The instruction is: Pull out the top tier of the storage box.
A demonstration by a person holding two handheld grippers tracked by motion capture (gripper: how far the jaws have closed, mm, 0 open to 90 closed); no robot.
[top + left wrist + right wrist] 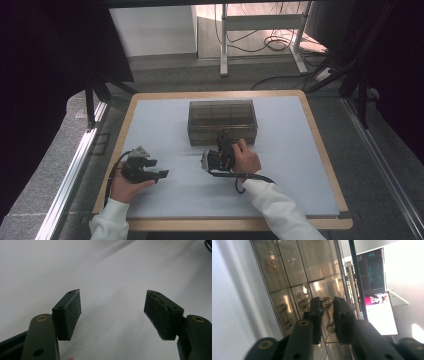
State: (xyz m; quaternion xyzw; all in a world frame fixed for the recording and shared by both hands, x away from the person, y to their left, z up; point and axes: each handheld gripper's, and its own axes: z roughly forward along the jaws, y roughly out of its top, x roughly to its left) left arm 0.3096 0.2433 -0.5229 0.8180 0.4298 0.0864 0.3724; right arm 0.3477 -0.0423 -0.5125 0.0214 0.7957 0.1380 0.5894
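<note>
Right gripper (327, 305): jaws standing either side of a small brass handle (328, 315) on the front of the smoky clear drawer box (222, 121). Whether the pads are pressing on the handle or just clear of it we cannot tell; the right gripper view is blurred and full of reflections. Left gripper (113, 307): we are seeing it released, jaws wide apart, nothing between the pads, only the grey mat (295, 170) beneath.

The box is sitting at mid-table toward the far side of the mat, its handled front facing the person.

Risks we are noting:
- The handle is small and rounded; a loose or off-centre pinch is likely to slip off it on a pull.
- The box is standing free, with nothing bracing it; the left gripper is resting well apart near the mat's left edge. A pull may be dragging the whole box along instead of sliding a drawer.

Pose: the right hand (246, 157) is reaching forward, gripper roughly level and pointing at the box front, cable trailing back along the white sleeve (280, 210). The left hand (127, 187) is lying low on the mat, gripper aimed to the right.
</note>
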